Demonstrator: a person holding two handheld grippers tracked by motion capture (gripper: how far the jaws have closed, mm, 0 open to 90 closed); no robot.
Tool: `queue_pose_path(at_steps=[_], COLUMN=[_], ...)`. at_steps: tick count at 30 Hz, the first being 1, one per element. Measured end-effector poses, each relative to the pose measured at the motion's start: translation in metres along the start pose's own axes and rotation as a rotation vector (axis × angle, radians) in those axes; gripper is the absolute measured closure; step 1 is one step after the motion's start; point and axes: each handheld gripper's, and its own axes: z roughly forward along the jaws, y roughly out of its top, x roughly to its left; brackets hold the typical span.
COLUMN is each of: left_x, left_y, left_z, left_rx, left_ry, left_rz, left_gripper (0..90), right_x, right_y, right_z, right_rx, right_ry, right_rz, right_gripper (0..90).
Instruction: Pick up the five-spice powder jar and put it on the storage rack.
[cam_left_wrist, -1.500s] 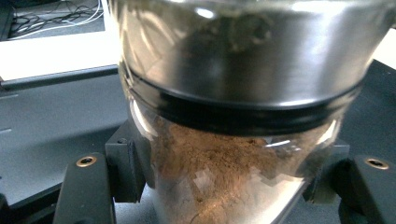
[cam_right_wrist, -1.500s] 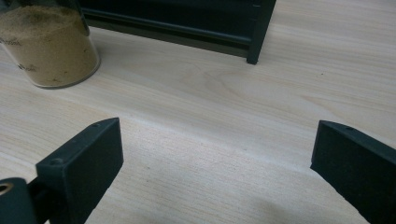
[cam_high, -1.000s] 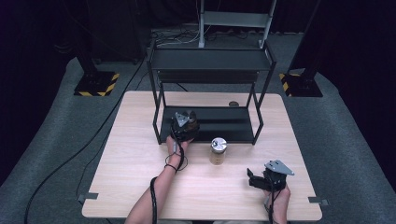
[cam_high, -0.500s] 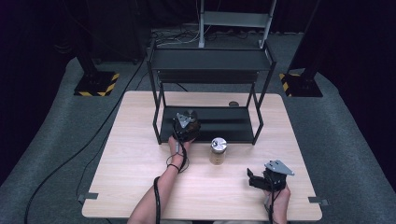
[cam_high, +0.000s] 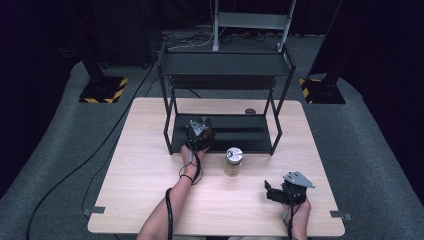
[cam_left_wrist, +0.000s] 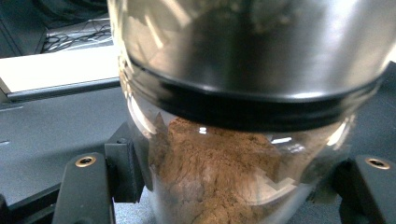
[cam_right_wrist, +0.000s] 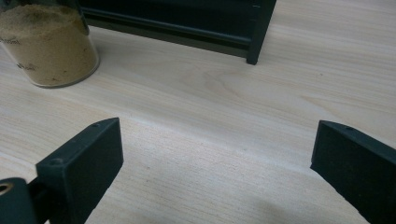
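Note:
My left gripper (cam_high: 202, 131) is shut on a glass jar (cam_left_wrist: 224, 182) of reddish-brown powder with a shiny metal lid (cam_left_wrist: 261, 51). Its black pads press the glass on both sides. It holds the jar over the front left part of the black rack's bottom shelf (cam_high: 240, 133); I cannot tell whether the jar touches the shelf. A second jar (cam_high: 233, 161), filled with pale tan powder and capped in silver, stands on the wooden table (cam_high: 145, 170) just in front of the rack. My right gripper (cam_high: 269, 192) rests near the front right of the table, open, with bare wood between its fingers (cam_right_wrist: 81, 161).
The black two-level rack (cam_high: 225, 64) stands at the middle back of the table, with thin posts at its corners. One post's foot (cam_right_wrist: 254, 55) and the tan jar (cam_right_wrist: 44, 44) lie ahead of the right gripper. A small dark disc (cam_high: 250, 111) lies behind the rack.

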Motion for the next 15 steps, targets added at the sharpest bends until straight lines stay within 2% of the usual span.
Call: queue_pose_path(at_steps=[12,15], left_x=[-0.0004,0.0027], left_y=[-0.0002,0.0007], left_z=[-0.0005,-0.0017], left_rx=[-0.001,0.009], left_ry=[0.002,-0.004], left_rz=[0.001,-0.015], left_gripper=[31.0,27.3], right_x=[-0.0001,0.0003], right_y=[-0.0002,-0.0004], right_z=[-0.0002,-0.0003], right_rx=[-0.001,-0.002], right_ry=[0.0,-0.001], right_rz=[0.001,-0.002], right_gripper=[1.1,1.1])
